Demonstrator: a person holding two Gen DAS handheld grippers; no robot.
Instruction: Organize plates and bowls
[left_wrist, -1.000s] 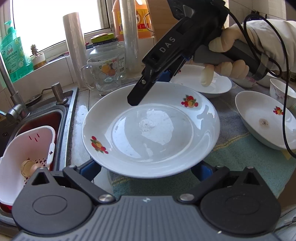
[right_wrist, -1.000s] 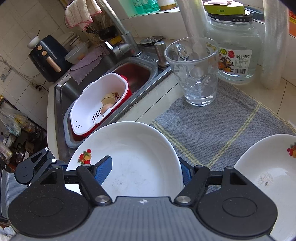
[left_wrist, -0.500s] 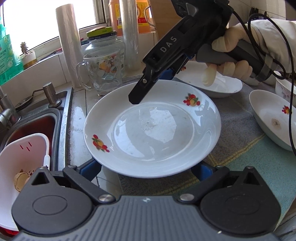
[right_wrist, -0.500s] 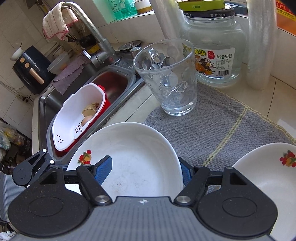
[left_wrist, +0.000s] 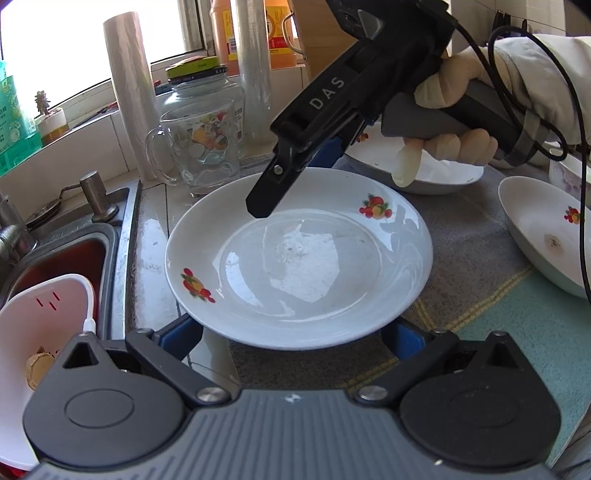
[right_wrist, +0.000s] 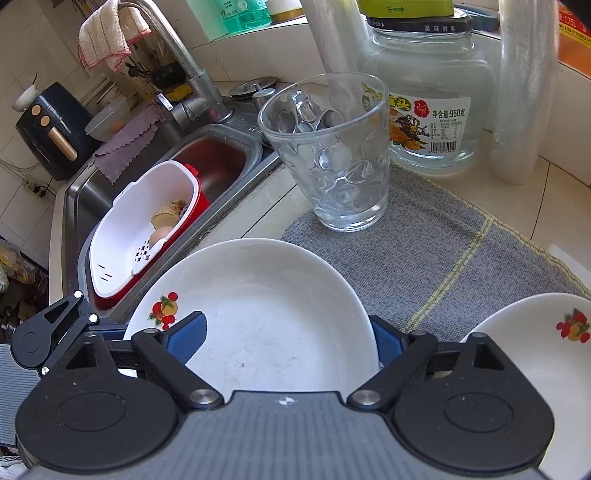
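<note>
A white plate with fruit decals (left_wrist: 295, 266) fills the middle of the left wrist view, held just above the counter. My left gripper (left_wrist: 291, 332) has its fingers spread wide; the plate's near rim covers their blue pads (left_wrist: 181, 332), and it carries the plate. My right gripper (left_wrist: 295, 181), in a gloved hand, straddles the far rim, one finger over the dish. Its jaws are opening, and the pads stand off the plate (right_wrist: 266, 314) between them. A second decal plate (right_wrist: 535, 350) lies to the right on the towel.
A glass mug (right_wrist: 332, 158) and a big jar (right_wrist: 424, 92) stand behind the plate. The sink (left_wrist: 55, 254) holds a white strainer basket (right_wrist: 140, 229). A stained bowl (left_wrist: 543, 229) sits at the right on the grey towel (right_wrist: 443, 251). Rolls of film stand by the wall.
Both grippers and the plate shifted a little along the counter toward the mug, then stopped. The right gripper's fingers have spread wider and let go of the plate's rim.
</note>
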